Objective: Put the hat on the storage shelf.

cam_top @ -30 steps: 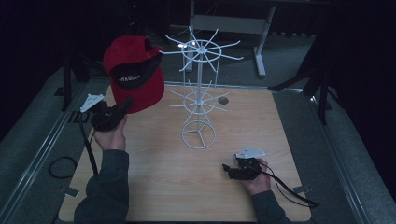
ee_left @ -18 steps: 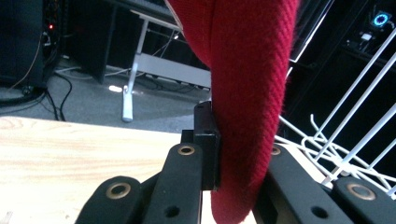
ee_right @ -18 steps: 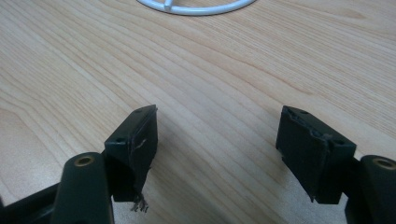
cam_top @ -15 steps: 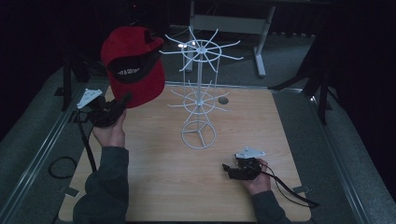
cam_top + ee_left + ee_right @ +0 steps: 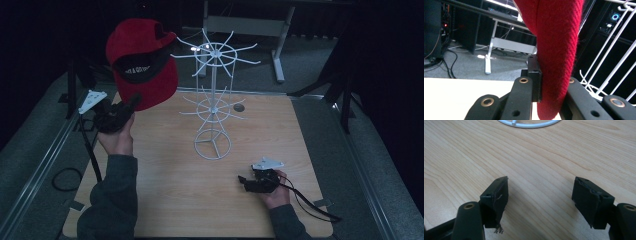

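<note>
The left gripper [image 5: 131, 102] is raised above the near-left part of the table [image 5: 165, 200], held in the person's left hand [image 5: 117, 140], whose forearm in a dark sleeve rises from the table's near edge. It points up and away from the person, with its grey three-cornered plate on the outer side. In the left gripper view [image 5: 550, 82] its jaws are clamped on red fabric that stands between them. The right gripper [image 5: 243, 181] lies low at the near-right part of the table in the right hand [image 5: 275, 192], pointing left. In the right gripper view [image 5: 540, 197] its jaws stand wide apart over the table, holding nothing.
</note>
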Tool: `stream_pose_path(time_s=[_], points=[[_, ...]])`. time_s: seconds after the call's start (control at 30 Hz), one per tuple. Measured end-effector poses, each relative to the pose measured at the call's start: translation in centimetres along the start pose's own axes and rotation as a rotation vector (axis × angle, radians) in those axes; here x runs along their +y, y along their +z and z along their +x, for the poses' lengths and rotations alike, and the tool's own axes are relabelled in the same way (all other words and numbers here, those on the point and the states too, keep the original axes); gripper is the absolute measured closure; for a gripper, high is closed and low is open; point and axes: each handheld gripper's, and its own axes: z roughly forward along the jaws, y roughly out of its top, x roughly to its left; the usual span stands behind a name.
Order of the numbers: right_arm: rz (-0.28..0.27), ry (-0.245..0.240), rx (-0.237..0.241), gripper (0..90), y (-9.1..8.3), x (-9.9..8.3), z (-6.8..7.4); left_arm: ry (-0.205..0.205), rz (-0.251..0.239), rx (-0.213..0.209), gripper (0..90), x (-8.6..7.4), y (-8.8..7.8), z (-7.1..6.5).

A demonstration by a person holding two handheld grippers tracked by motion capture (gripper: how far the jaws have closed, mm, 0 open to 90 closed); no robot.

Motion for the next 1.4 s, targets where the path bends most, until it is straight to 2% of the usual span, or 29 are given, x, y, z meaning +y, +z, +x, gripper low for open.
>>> stream_pose_path(time_s=[0.33,0.87,1.4], points=[[0.0,0.002,0.001,29.0,0.0,0.0,0.0,0.004,-0.027,-0.018,86.0,0.6,-0.4,-0.5],[0.0,0.002,0.0,29.0,0.0,0.0,0.0,0.031,-0.05,-0.052,85.9,1.3,-1.0,-1.4],[0.0,0.002,0.0,29.0,0.0,0.0,0.0,0.034,-0.049,-0.093,86.0,0.8,-1.3,-1.8]])
